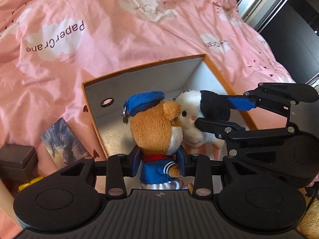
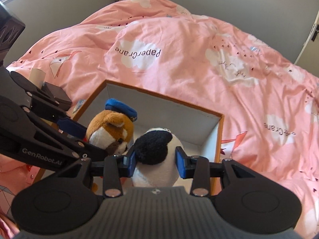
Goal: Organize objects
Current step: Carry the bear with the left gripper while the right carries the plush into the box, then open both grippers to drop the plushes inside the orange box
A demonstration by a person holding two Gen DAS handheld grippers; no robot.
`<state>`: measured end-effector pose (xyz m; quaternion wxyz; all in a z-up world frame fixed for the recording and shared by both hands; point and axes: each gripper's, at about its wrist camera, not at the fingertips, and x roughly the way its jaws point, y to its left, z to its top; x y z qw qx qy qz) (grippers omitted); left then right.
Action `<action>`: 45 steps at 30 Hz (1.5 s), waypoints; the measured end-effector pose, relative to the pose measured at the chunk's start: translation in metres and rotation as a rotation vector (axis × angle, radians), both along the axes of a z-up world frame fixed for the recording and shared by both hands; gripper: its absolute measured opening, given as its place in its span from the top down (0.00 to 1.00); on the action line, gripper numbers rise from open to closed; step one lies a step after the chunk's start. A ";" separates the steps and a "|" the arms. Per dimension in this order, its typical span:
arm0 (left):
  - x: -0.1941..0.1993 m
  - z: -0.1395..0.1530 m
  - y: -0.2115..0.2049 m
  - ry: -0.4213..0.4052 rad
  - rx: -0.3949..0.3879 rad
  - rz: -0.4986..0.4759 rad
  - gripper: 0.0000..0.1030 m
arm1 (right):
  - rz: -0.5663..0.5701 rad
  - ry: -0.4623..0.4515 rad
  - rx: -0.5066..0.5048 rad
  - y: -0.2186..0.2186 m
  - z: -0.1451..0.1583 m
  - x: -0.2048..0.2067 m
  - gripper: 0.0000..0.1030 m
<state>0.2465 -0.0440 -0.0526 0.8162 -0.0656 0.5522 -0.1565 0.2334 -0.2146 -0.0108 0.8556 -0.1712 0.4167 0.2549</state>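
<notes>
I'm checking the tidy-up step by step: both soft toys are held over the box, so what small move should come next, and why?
Probably lower both a little further, then let go. The left gripper clamps the bear, the right gripper the black-and-white toy, both above the open box.

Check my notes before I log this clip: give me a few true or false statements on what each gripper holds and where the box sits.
1. The left gripper is shut on the brown plush in the blue sailor cap. True.
2. The right gripper has nothing between its jaws. False: it is shut on the black and white plush.
3. The orange-edged box has its lid on. False: it is open on top, its white inside showing.
4. The box sits on the pink quilt. True.
5. Both plush toys lie flat on the box floor. False: both are held over the box.
</notes>
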 end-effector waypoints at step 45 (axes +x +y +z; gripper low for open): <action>-0.002 0.029 0.030 -0.161 0.105 0.083 0.55 | 0.132 -0.117 -0.103 0.056 -0.060 0.024 0.57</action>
